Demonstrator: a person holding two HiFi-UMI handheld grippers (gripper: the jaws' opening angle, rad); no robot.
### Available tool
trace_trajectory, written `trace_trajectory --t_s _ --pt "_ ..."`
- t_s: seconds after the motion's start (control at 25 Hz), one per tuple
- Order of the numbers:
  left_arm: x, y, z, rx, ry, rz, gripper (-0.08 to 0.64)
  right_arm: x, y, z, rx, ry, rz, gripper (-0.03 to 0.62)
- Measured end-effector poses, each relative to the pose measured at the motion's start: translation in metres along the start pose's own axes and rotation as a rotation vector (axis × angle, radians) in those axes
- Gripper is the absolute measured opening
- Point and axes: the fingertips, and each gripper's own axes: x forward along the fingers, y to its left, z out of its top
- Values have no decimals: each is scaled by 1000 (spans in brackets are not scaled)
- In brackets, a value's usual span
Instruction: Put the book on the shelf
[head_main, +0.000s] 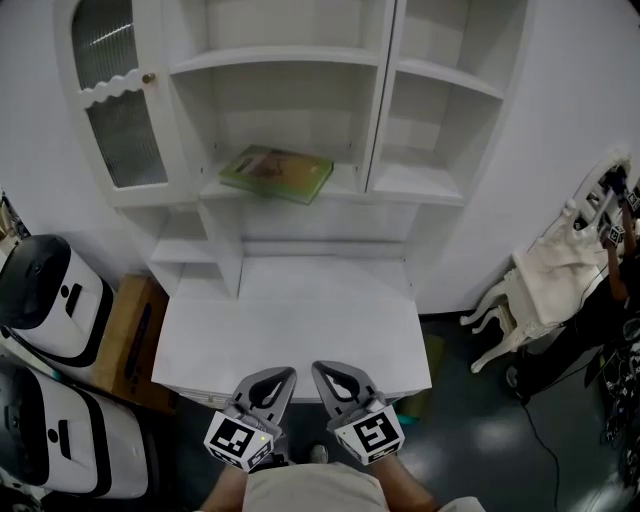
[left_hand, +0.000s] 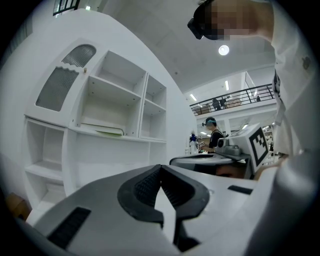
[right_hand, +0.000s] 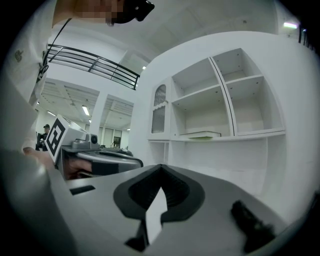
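**Left tongs (head_main: 281, 376) and right tongs (head_main: 326, 370) empty; book (head_main: 276, 172) on the shelf (head_main: 346, 182)**

Both pairs sit side by side at the near edge of the desk top (head_main: 300, 325), close to my body, pointing level at the white cabinet (head_main: 432, 100). On each pair the jaws are pressed together with the tips meeting. Nothing is between them, and each pair's own view confirms it.

The book lies flat on the middle shelf of the left bay, right of the glass door (head_main: 125, 135) and well apart from the tongs. It is skewed a little, with one corner near the front lip.

Judgement: the board carries the book's full weight, so it needs no grip. That accounts for both pairs being closed on nothing, far from the shelf. The task reads as done. The one risk I see is that corner near the lip.
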Motion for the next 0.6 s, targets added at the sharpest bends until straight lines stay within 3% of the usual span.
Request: trace_trajectory --t_s 0.44,0.6 --pt "-7 3 -4 4 12 16 11 -3 9 -3 -7 2 -2 12" --pt "-5 3 -5 6 14 16 9 -3 8 -5 -49 41 -9 12"
